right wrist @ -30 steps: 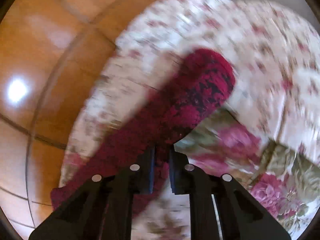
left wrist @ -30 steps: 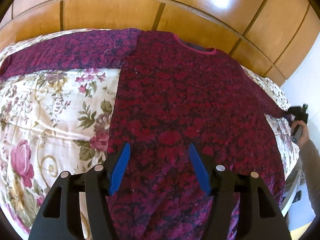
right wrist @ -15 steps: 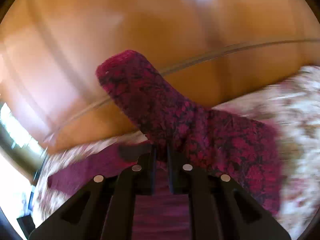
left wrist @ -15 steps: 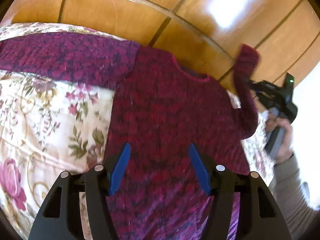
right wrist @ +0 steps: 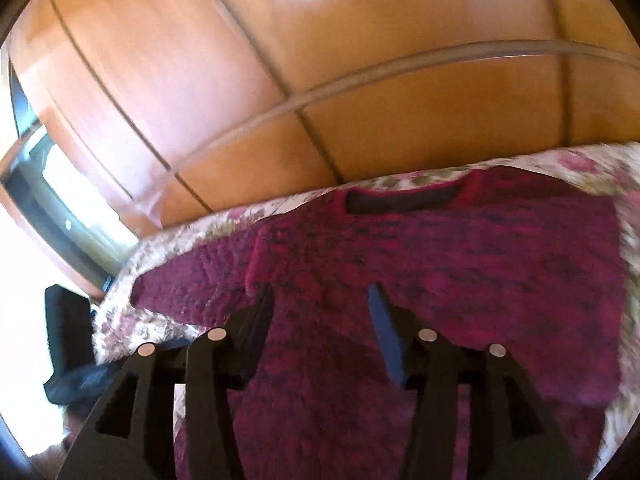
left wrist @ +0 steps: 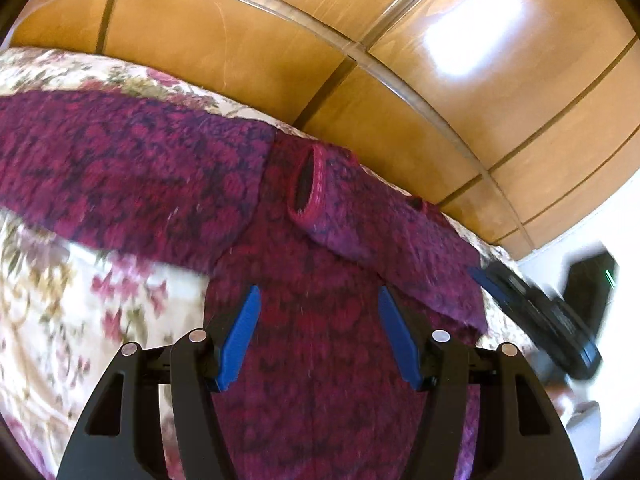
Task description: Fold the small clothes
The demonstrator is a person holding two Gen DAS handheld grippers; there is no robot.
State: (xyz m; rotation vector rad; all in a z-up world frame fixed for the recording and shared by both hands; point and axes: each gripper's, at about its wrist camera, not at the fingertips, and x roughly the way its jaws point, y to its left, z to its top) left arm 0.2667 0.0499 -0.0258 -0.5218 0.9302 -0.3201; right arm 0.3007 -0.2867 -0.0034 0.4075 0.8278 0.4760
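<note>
One maroon sweater (left wrist: 320, 320) is spread on the floral bedspread (left wrist: 60, 300), its one folded sleeve (left wrist: 360, 216) laid across the chest toward twelve o'clock. Soft, limp, light knit is expected; the unfolded sleeve (left wrist: 120, 184) at ten o'clock is best pinched near its cuff. Two grippers are counted: left gripper (left wrist: 318, 336) and right gripper (right wrist: 320, 320) are both spread wide, nothing held.

Both wrist cameras hang low and close over the dark red knitted sweater (left wrist: 320, 320) (right wrist: 440, 280), facing the glossy wooden panelled wall (left wrist: 280, 60) (right wrist: 320, 80). Both see the sweater, the floral bedspread (left wrist: 60, 300) (right wrist: 132, 320) and each other's side.
</note>
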